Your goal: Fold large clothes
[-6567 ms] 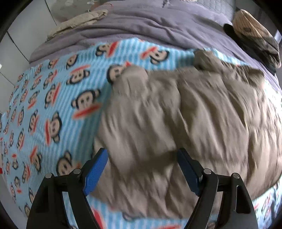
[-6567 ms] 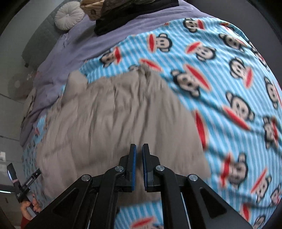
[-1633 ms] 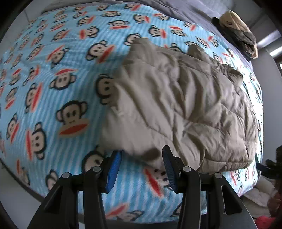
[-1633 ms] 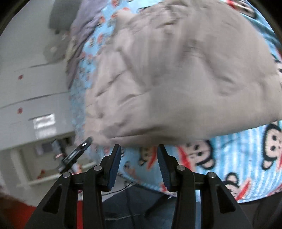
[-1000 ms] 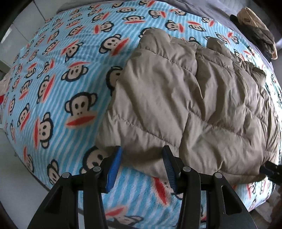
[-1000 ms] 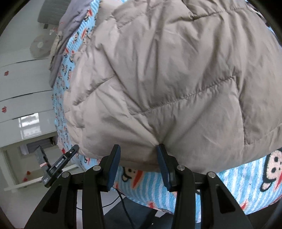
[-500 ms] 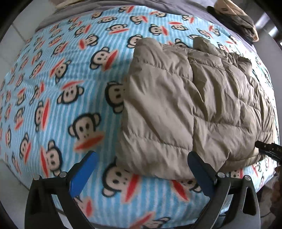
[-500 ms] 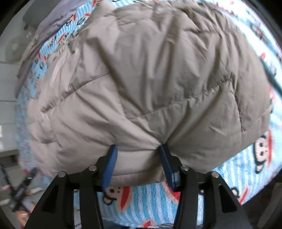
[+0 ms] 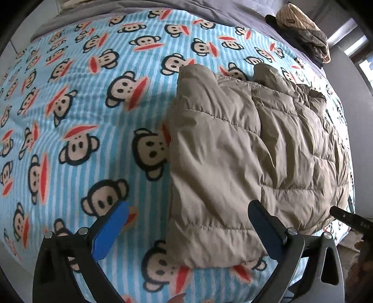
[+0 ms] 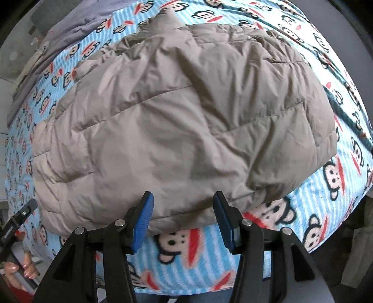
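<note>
A beige quilted puffer jacket (image 9: 244, 151) lies folded on a blue monkey-print blanket (image 9: 81, 105). It fills most of the right wrist view (image 10: 174, 116). My left gripper (image 9: 186, 228) is wide open, hovering over the jacket's near left corner and holding nothing. My right gripper (image 10: 184, 221) is open just above the jacket's near edge, with nothing between its blue pads (image 10: 143, 221). The right gripper's tip (image 9: 349, 219) shows at the far right of the left wrist view.
A pile of dark and beige clothes (image 9: 300, 30) sits at the far right corner of the bed. A grey-purple sheet (image 9: 209, 7) covers the far part of the bed. The bed's near edge (image 10: 186, 289) lies just below the right gripper.
Both grippers had pinched the jacket's near edge one second ago. The left opened wide and pulled back; the right has now opened and let the jacket edge drop onto the blanket.
</note>
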The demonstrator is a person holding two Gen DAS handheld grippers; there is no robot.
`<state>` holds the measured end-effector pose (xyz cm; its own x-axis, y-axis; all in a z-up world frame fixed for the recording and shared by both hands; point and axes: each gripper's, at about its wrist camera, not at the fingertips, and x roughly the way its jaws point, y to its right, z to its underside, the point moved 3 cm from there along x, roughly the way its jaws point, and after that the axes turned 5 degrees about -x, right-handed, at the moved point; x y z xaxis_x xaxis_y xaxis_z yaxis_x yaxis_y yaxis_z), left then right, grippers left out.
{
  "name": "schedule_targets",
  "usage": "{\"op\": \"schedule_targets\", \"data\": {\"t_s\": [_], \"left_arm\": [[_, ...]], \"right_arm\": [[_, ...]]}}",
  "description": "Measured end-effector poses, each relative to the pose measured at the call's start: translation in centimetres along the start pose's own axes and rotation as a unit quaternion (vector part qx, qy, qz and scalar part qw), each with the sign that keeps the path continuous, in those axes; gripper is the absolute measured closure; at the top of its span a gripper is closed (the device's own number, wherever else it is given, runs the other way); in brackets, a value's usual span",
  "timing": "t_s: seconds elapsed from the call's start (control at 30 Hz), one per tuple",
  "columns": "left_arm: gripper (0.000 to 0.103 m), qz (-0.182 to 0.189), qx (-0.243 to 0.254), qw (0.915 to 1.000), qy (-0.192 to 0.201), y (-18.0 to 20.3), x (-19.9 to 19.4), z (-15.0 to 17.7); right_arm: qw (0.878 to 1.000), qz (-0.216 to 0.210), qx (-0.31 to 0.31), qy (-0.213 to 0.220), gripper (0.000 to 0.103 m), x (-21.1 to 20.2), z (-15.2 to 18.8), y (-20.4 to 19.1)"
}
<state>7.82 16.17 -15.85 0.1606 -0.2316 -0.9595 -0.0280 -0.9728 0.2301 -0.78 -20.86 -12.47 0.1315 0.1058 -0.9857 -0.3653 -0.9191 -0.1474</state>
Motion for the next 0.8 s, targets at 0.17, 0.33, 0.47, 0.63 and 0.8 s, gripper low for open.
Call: {"op": "schedule_targets", "data": {"t_s": [0.17, 0.33, 0.47, 0.63, 0.8], "left_arm": [[0.001, -0.002, -0.006, 0.9999, -0.011, -0.1, 0.9, -0.4], [0.001, 0.014, -0.013, 0.9996, -0.021, -0.8, 1.8, -1.0], [0.001, 0.081, -0.045, 0.9946, -0.046, -2.3, 2.7, -2.0], [0.001, 0.15, -0.056, 0.9847, -0.069, -3.1, 4.4, -3.4], [0.001, 0.257, -0.043, 0.9569, -0.128, -1.4, 7.9, -5.2]], "right_arm": [[0.999, -0.041, -0.026, 0.004, 0.046, 0.2, -0.5, -3.2], [0.994, -0.071, -0.078, -0.011, 0.046, 1.4, -0.3, -6.7], [0.993, -0.064, -0.095, -0.04, 0.046, 3.6, 0.4, -8.1], [0.993, -0.07, -0.076, -0.061, 0.046, 5.1, 1.1, -7.4], [0.992, -0.071, -0.075, -0.066, 0.046, 5.5, 1.1, -7.5]]}}
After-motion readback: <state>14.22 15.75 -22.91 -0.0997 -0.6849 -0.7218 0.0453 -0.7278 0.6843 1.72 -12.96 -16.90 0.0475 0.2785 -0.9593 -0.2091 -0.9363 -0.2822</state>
